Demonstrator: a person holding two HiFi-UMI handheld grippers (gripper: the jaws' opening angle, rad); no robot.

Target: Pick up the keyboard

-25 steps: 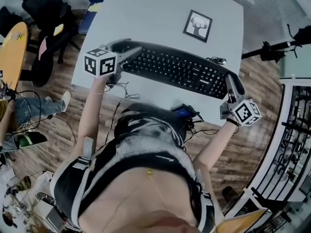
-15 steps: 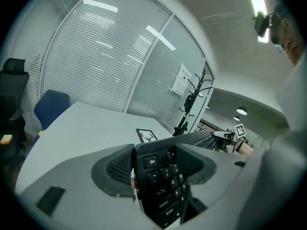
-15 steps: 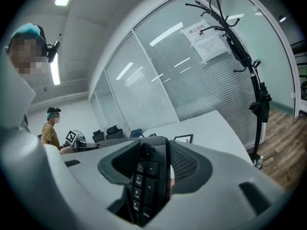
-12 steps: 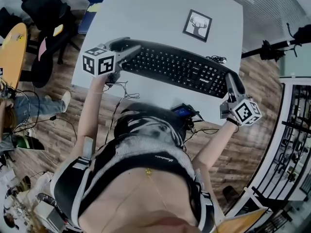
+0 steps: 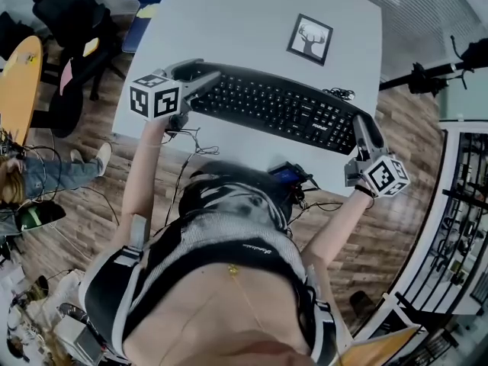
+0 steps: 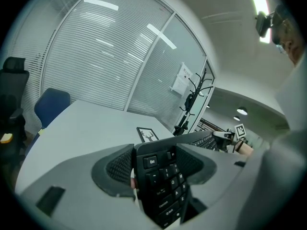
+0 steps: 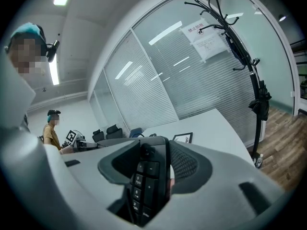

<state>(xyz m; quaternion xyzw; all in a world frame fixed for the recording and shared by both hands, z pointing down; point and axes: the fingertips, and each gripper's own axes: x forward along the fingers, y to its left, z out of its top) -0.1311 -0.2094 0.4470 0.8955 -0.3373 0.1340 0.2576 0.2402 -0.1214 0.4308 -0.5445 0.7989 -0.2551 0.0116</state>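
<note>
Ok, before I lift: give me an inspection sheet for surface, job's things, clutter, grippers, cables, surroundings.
Surface: grey table, flat top.
Job's things: black keyboard along the near side; cannot tell if it is off the table.
Clutter: one framed picture behind the keyboard, apart from it.
Grippers: left gripper shut on the keyboard's Esc end; right gripper shut on its number-pad end.
Cables: thin cable hangs off the table edge under the left gripper; small tangle at the keyboard's far right corner.
Surroundings: blue chair, coat stand, wood floor.
</note>
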